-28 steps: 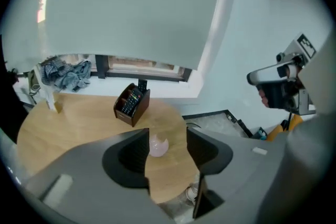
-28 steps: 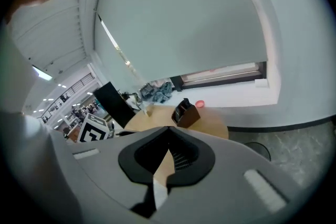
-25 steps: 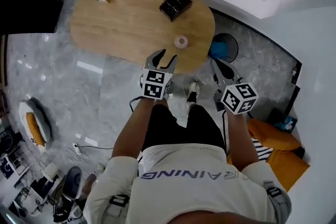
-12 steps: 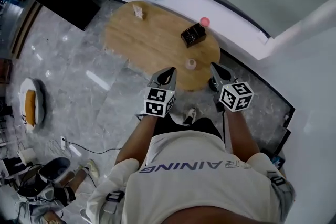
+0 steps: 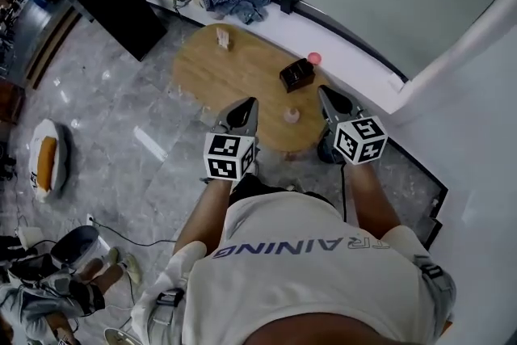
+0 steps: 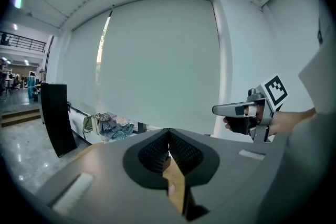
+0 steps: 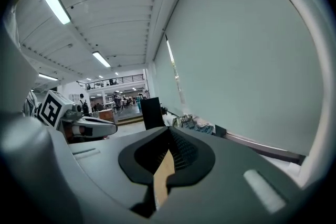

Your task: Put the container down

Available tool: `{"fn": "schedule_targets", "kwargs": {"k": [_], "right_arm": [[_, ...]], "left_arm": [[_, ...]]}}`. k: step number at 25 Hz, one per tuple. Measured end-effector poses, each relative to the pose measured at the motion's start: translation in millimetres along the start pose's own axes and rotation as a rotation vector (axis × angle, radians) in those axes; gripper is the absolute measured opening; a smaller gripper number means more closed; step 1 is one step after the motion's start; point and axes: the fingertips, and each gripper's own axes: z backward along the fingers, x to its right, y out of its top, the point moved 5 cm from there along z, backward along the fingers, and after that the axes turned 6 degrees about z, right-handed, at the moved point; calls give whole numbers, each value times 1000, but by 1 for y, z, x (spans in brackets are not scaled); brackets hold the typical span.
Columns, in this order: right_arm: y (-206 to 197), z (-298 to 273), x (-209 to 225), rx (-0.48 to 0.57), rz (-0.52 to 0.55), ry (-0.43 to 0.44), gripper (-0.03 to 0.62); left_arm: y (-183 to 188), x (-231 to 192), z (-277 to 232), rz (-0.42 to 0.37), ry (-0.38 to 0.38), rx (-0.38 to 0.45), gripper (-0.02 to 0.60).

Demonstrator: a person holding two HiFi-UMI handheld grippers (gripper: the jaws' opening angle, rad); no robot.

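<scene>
Both tools are clenched on nothing. The left tool [image 6: 168, 134] has its ribbed pads pressed together with only a sliver of wooden counter [image 5: 226, 77] showing below them, and the right tool [image 7: 169, 132] looks the same in its own view. In the head view the two are held up in front of the person, well above the counter and pointing roughly level. The container [image 5: 292, 115] stands free on the counter close to the near edge, between the two tools and touching neither. The black box [image 5: 297, 74] sits just beyond it (I take the small round one to be the container meant, though the box could also fit the word). Judged from this, the setting-down looks finished and what is left is a clean retreat. The container sits near the edge, so any lowering of the arms should go straight back toward the body, not across that edge, where a tool could knock it off. At this size I can't tell whether it stands flat, so that needs a look first.
</scene>
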Motion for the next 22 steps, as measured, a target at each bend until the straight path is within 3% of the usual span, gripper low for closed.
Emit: {"fn": "schedule_targets", "kwargs": {"k": [12,22], "right_arm": [[5,34,-2,40,-5,-64,16],[-11,46,-9,22,-20,-65,16]], "left_arm": [[7,21,11,-19,-45,20,2],[-3,30,16,-20,-59,4,2]]}}
